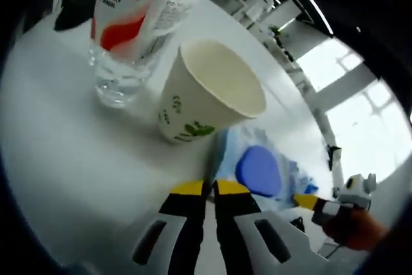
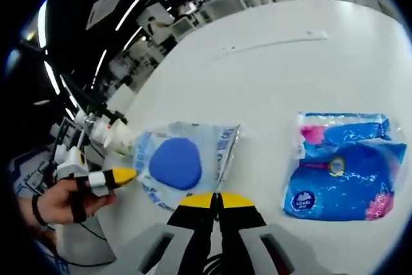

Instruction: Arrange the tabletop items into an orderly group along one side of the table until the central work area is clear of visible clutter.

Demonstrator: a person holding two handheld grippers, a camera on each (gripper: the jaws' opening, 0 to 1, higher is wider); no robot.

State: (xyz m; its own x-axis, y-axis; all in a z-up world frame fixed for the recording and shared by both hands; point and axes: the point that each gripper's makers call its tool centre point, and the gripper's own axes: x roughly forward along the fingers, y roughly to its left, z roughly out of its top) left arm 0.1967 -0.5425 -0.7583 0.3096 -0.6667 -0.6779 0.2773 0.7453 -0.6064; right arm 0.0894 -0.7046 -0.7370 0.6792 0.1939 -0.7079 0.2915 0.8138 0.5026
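Right gripper (image 2: pixel 215 199): jaws together, yellow tips touching, nothing between. Just ahead lies wet-wipe pack with blue lid (image 2: pixel 183 162), flat on white table (image 2: pixel 270 69), long axis across jaws. Blue tissue pack (image 2: pixel 341 169) near, further along table.

Left gripper (image 1: pixel 209 190): jaws closed, empty. Paper cup (image 1: pixel 206 94) just ahead, upright; water bottle (image 1: pixel 129 27) beside it, near table edge.

White table (image 2: pixel 283 62) bears bottle (image 1: pixel 125 24), paper cup (image 1: pixel 206 91), two tissue packs (image 2: pixel 183 162) (image 2: pixel 341 175)
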